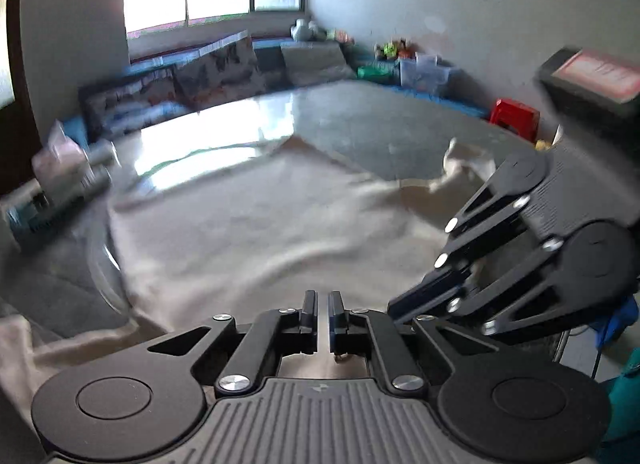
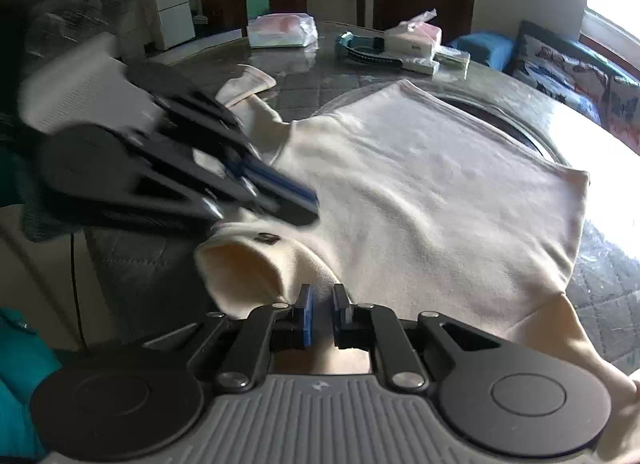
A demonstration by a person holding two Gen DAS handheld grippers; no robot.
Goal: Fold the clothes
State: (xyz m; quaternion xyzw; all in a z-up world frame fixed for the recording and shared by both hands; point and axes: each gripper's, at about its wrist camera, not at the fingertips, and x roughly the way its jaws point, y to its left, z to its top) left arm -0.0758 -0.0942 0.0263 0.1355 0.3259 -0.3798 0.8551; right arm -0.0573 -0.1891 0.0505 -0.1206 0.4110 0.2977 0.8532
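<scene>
- Cream top point(image 2: 420, 200) is spread out mostly flat on the dark glossy counter point(image 2: 304, 76), body smooth with a few soft wrinkles.
- One sleeve point(image 2: 248, 84) trails off toward the far side of the counter, cuff end lying flat on the bare surface.
- Near edge of the top bunches up by the claws, and you can see into an opening with a small dark tag point(image 2: 267, 239) on its rim.
- Left claw point(image 1: 323, 314): jaws nearly together, just a thin slit between them. It sits right over the near edge of the top point(image 1: 256, 232), but I honestly can't tell if there's fabric pinched in there.
- Right claw point(image 2: 322, 314): narrow gap between the blue pads, pale cloth showing right in it and under it. Looks like it could have a fold of the top, can't say for sure.
- From the right wrist view the left claw point(image 2: 280, 192) comes in blurry from the left, tips down against the top near the opening.
- From the left wrist view the right claw point(image 1: 404, 306) reaches in from the right, tips low at the top's near edge, just beside the left one.
- Far side of the counter has a couple of plastic-wrapped packs point(image 2: 280, 30) and a teal thing point(image 2: 360, 49), well apart from the top.
- Red stool point(image 1: 516, 114) sits by the wall past the counter.
</scene>
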